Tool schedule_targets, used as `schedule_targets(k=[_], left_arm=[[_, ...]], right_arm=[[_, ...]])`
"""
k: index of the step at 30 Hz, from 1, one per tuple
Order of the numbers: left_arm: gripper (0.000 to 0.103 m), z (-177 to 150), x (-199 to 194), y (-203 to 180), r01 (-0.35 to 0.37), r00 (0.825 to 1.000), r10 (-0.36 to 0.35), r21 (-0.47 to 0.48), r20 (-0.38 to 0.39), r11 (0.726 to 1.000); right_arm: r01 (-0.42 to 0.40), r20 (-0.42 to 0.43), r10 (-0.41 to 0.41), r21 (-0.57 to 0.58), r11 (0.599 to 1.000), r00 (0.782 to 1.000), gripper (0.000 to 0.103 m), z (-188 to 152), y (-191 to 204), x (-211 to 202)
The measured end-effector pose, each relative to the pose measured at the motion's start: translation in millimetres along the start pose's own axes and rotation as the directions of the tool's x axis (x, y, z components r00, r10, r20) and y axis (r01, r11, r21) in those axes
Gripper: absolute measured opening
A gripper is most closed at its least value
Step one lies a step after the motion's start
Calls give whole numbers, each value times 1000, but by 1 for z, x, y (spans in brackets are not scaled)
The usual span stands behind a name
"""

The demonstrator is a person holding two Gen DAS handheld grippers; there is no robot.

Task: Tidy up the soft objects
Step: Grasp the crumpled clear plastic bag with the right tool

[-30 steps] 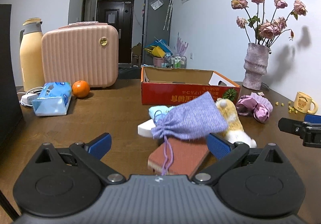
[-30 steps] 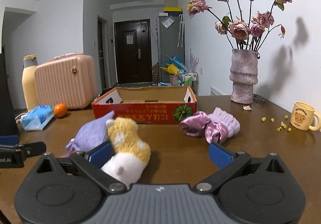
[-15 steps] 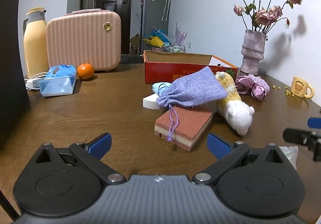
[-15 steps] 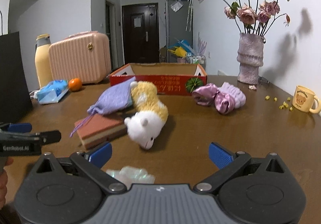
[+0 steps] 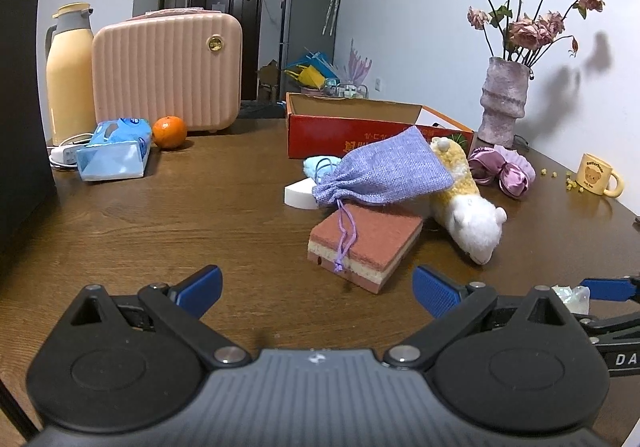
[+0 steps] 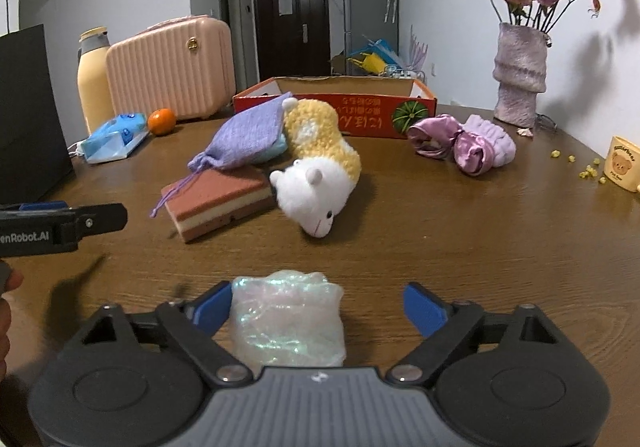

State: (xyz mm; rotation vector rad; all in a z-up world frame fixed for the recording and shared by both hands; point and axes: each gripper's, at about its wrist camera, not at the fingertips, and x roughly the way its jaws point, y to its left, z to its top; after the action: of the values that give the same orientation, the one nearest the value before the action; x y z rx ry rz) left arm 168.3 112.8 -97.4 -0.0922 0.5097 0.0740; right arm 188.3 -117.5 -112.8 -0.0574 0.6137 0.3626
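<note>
Right gripper spread wide over the wooden table, gripping nothing; crumpled iridescent plastic bag lying between its blue pads, touching the left pad and well short of the right one. Left gripper likewise wide open and empty, hovering above bare tabletop, nothing between its fingers. Just ahead of it, layered pink sponge, with lilac drawstring pouch resting on its far end, cord trailing down across the sponge top. Beside the pouch, yellow-and-white plush toy lying head toward the grippers, its tail end against the red cardboard box. Tucked behind the pouch, light blue cloth and white block. Right of the plush, pink satin scrunchie touching a lilac fuzzy one. Farther back: vase of dried roses, bear mug, pink case, orange, tissue pack, thermos.
</note>
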Motion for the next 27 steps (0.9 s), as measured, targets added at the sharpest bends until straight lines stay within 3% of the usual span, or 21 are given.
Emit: schedule_targets(k=[6, 9, 27], left_arm=[[103, 0, 1, 0, 2, 1000, -2, -1, -4, 1000], [103, 0, 2, 0, 1, 1000, -1, 0, -9, 1000], [103, 4, 20, 2, 30, 996, -32, -21, -81, 999]], right_arm=[[-44, -27, 44, 19, 999, 999, 51, -2, -3, 8], [-66, -26, 67, 24, 998, 997, 43, -2, -5, 9], [-50, 33, 49, 36, 998, 998, 40, 20, -36, 17]])
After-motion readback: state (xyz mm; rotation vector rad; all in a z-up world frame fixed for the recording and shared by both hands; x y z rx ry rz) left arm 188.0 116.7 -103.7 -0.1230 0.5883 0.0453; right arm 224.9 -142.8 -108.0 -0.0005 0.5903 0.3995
